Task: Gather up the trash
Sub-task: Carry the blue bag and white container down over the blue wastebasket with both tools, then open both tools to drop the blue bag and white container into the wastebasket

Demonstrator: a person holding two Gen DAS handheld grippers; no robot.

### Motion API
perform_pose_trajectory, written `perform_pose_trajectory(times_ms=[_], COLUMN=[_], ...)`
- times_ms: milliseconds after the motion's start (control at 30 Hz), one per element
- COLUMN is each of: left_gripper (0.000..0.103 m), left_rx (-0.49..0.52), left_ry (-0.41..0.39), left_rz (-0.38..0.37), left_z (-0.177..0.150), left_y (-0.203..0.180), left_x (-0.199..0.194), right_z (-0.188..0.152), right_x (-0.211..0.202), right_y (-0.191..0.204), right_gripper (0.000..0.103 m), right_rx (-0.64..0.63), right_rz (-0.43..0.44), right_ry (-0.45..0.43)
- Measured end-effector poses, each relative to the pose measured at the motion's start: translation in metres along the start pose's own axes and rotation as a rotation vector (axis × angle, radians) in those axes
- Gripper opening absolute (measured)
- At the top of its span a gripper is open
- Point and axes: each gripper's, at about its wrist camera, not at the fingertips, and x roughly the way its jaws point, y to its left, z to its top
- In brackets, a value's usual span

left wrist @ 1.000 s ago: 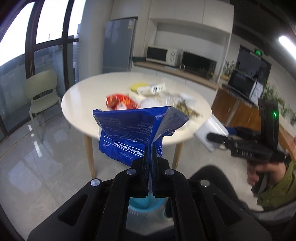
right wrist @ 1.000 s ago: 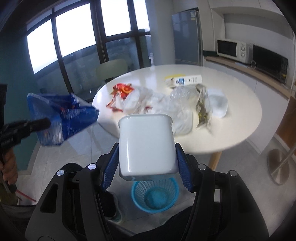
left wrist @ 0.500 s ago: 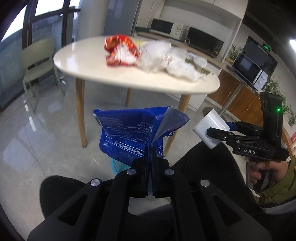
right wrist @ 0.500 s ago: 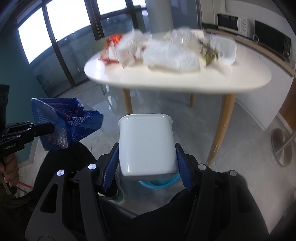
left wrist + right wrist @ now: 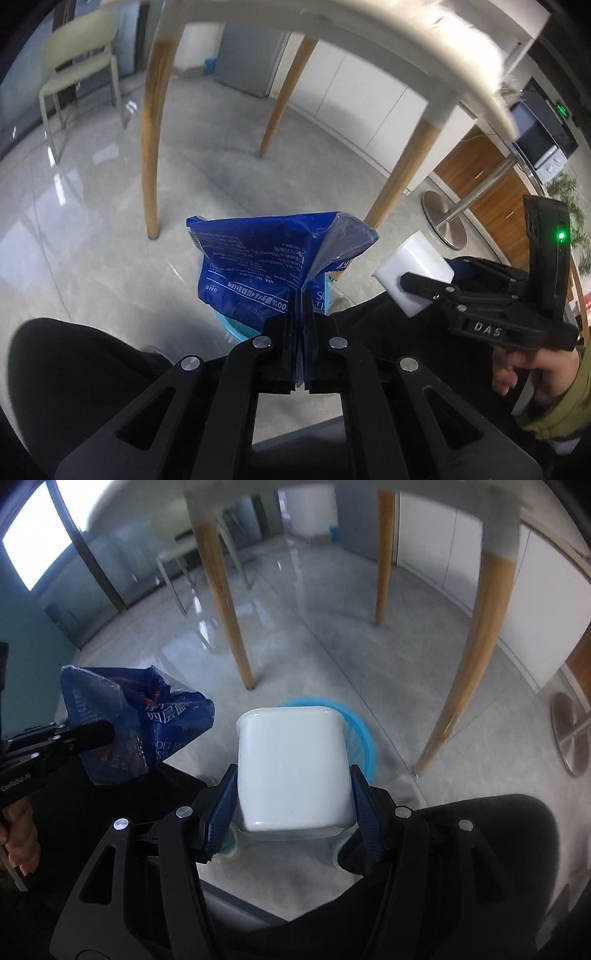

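We carry two pieces of trash, and both hang close above the round blue plastic mesh wastebasket that stands on the grey polished floor.

The crumpled blue plastic snack bag is pinched at its lower edge by the left hand-held gripper, whose jaws are pressed together on the thin film. The bag stands up and away from the fingertips, its open mouth farthest from us, and in the left wrist view it covers most of the wastebasket, of which only a strip of blue rim shows beneath it.

The white rectangular plastic tub sits between the blue ribbed pads of the right hand-held gripper, clamped across its short sides, its long axis running forward along the fingers. The wastebasket's rim peeps out just beyond and to the right of the tub.

So the wastebasket lies ahead of and below both hand-held grippers, which tilt steeply down toward it. We judge the right one the nearer, and each item likely needs only a release over the opening.

Beyond the wastebasket rise the tapered wooden legs of the round white desk, its edge overhead.
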Motion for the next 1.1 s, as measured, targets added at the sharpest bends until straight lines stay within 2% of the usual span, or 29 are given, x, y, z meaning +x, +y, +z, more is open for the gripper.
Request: perform_pose_trajectory(times_ms=[200,433,500,633,767,967,1067,1100], left_gripper=[0.001,0.001,0.001,0.001,0.001,0.001,0.008,0.017], left_rx=[-0.055,-0.05,-0.053,-0.087,-0.142,-0.184,-0.167,-0.16], left_ry=[0.045,0.136,0.161,0.201,0.241,0.275,0.283,0.288], left_rz=[-0.022,-0.006,0.008,0.008,-0.032,-0.098,-0.106,-0.101], left_z=[0.013,0.022,0.024,0.034,0.035,0.041,0.044,0.045], left_y=[0.008,0.022,0.03,0.042,0.054,0.054,0.048,0.048], left_x=[0.041,0.103,0.118,0.141,0.159,0.181,0.192,0.196], right_z=[0.01,0.02,0.019,0.015,0.014,0.014,0.012,0.012], right_x=[0.05,0.132,0.15,0.177,0.201,0.225,0.235,0.236], right_y=[-0.01,-0.036,-0.042,-0.056,-0.062,-0.067,-0.071,-0.074], right_gripper=[0.056,0.056,0.056,0.056,0.056,0.056,0.057,0.062], right_rx=[0.082,0.2,0.218,0.276,0.292,0.29,0.298,0.298], right_rz=[0.012,-0.006,-0.026,-0.007,0.007,-0.006,-0.007,-0.006], right_ry=[0.087,0.233,0.273,0.337,0.381,0.424,0.448,0.453])
